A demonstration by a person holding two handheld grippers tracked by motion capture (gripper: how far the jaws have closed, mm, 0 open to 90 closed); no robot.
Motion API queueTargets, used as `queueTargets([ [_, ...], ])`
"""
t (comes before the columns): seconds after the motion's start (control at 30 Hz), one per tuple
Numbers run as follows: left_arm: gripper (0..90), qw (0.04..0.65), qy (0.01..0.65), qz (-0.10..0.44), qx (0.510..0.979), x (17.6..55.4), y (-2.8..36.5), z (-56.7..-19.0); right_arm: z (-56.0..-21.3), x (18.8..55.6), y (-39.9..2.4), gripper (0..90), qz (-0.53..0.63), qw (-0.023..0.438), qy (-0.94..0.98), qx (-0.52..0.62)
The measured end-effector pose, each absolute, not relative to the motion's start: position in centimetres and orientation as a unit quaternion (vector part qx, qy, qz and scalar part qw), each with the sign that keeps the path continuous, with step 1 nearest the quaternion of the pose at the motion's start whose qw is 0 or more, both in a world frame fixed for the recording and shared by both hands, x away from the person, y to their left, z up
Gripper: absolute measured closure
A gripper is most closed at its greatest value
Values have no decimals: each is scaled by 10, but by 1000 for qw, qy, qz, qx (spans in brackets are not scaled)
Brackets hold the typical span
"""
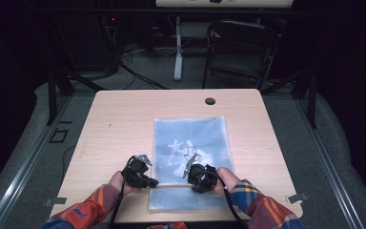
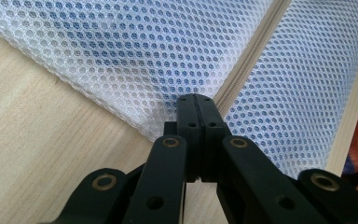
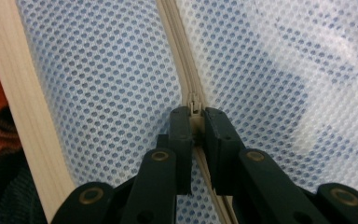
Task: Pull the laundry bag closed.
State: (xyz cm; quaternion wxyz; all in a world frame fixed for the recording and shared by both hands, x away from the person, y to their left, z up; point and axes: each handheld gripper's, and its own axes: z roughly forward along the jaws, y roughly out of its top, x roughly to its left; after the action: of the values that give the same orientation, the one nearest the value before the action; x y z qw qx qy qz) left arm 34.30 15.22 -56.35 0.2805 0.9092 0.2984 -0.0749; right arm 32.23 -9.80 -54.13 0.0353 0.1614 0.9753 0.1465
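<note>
1. Fingers of the right gripper (image 3: pixel 196 122) pinch the zipper pull (image 3: pixel 194 106); left gripper (image 2: pixel 196 100) clenched on the mesh bag's (image 1: pixel 190 138) edge.
2. Bag lies flat mid-table (image 1: pixel 119 114), long axis running away from the person.
3. Zipper (image 3: pixel 177 42) crosses its near end.

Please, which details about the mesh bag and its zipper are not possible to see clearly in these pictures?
- Contents of the mesh bag: high view, only a pale shape behind the mesh; too blurred to name.
- Zipper pull: right gripper view, the right gripper is shut on it and covers most of it.
- What the left gripper pinches: left gripper view, shut at the bag's edge by the zipper; mesh or nothing, unclear.
</note>
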Motion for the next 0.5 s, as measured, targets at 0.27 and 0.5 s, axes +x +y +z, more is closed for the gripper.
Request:
queueTargets([
  [0.27,900,280,299,-76,909,343,152,-563,-540,321,-105,823,139,32,975,169],
  [0.5,900,280,299,-76,909,343,152,-563,-537,320,-112,823,137,32,974,175],
])
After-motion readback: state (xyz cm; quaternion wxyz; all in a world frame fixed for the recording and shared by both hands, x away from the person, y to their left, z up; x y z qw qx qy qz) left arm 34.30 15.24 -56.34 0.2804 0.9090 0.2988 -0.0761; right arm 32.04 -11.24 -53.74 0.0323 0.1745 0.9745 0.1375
